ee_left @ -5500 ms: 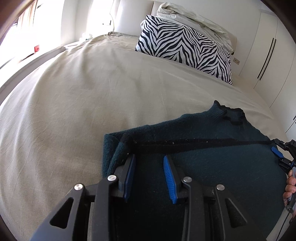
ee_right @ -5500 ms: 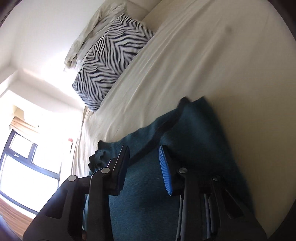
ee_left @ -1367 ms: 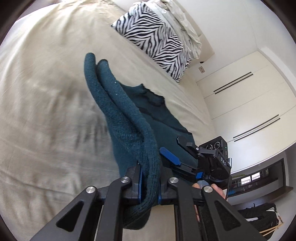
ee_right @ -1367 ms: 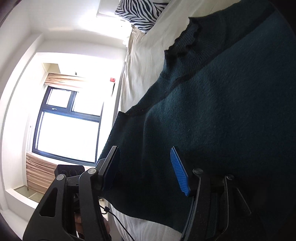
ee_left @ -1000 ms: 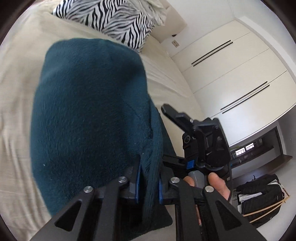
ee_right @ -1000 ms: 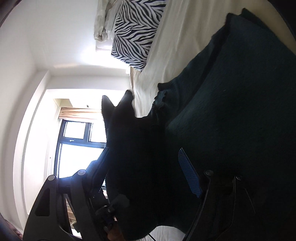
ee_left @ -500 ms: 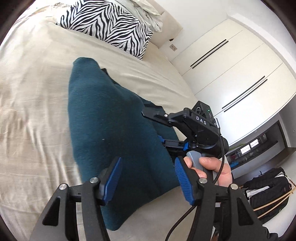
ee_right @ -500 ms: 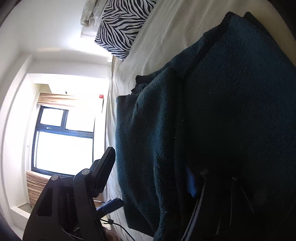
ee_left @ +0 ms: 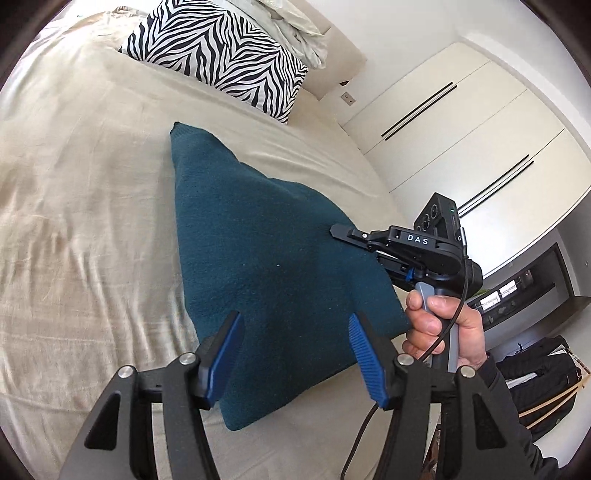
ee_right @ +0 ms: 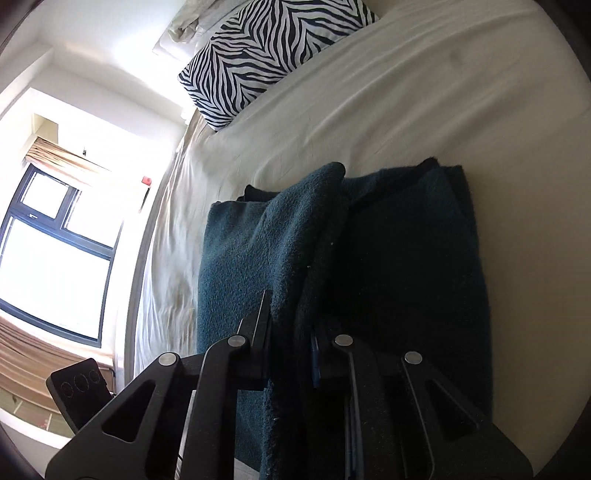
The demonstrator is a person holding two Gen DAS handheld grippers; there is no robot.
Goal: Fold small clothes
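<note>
A dark teal knitted sweater [ee_left: 266, 251] lies folded on the beige bed [ee_left: 74, 221]. My left gripper [ee_left: 295, 350] is open and empty, hovering just above the sweater's near edge. My right gripper [ee_right: 290, 332] is shut on a thick fold of the sweater [ee_right: 288, 251] at its right side; it also shows in the left wrist view [ee_left: 373, 247], held by a hand, with its fingers over the sweater's right edge. The folded-over layer stands up as a ridge in the right wrist view.
A zebra-print pillow [ee_left: 218, 55] and a crumpled white cover [ee_left: 299, 29] lie at the head of the bed. White wardrobe doors [ee_left: 461, 140] stand to the right. A black bag [ee_left: 535, 384] sits on the floor. A window [ee_right: 48, 251] is on the far side.
My left gripper let go of the sweater's sleeve side after carrying it over the body, opened and drew back. My right gripper closed on the folded layers at the right edge.
</note>
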